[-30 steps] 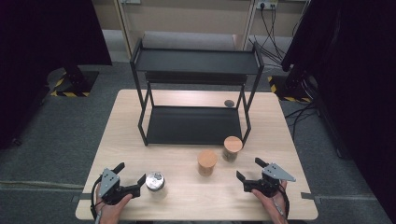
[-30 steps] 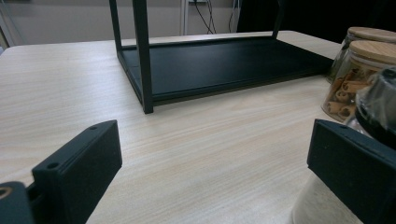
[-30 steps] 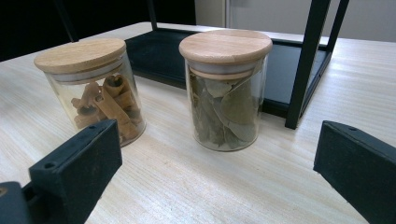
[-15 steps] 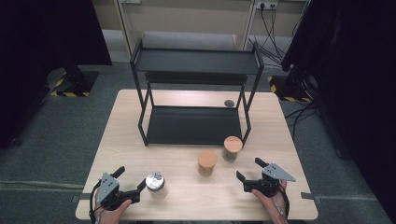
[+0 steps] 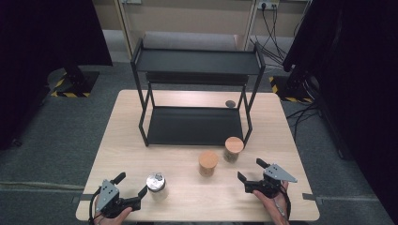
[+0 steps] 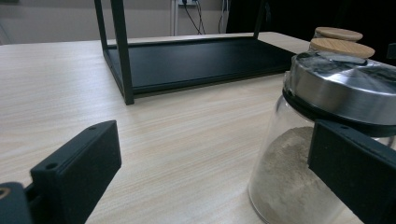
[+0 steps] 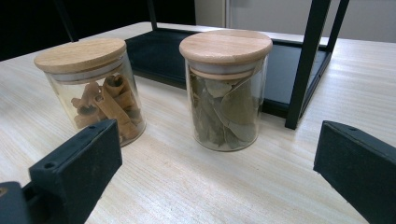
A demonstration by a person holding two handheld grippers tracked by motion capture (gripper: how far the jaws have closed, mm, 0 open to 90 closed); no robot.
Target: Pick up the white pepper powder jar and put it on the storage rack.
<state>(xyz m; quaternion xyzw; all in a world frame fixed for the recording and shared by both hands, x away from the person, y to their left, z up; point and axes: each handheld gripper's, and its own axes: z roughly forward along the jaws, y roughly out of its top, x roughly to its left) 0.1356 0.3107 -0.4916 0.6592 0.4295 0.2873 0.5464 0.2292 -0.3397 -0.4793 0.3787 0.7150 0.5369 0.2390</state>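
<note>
A glass jar of pale powder with a metal lid [image 5: 156,185] stands near the table's front left. My left gripper [image 5: 131,184] is open just left of it, and in the left gripper view the jar [image 6: 299,154] rises behind the right jaw, off the middle of my left gripper [image 6: 210,172]. Two wooden-lidded jars stand right of centre, one with cinnamon sticks [image 5: 208,162] [image 7: 93,88] and one with bay leaves [image 5: 233,149] [image 7: 226,88]. My right gripper [image 5: 250,169] [image 7: 215,172] is open, pointing at them from a short distance and holding nothing.
A black two-tier metal rack [image 5: 197,93] stands on the far half of the wooden table [image 5: 187,206], with its lower tray [image 6: 196,58] bare. A small dark disc [image 5: 230,103] lies by the rack's right rear leg. Dark screens flank the table.
My left gripper has drawn back a little toward the table's front edge, still open beside the metal-lidded jar. The right gripper and the jars have not moved.
</note>
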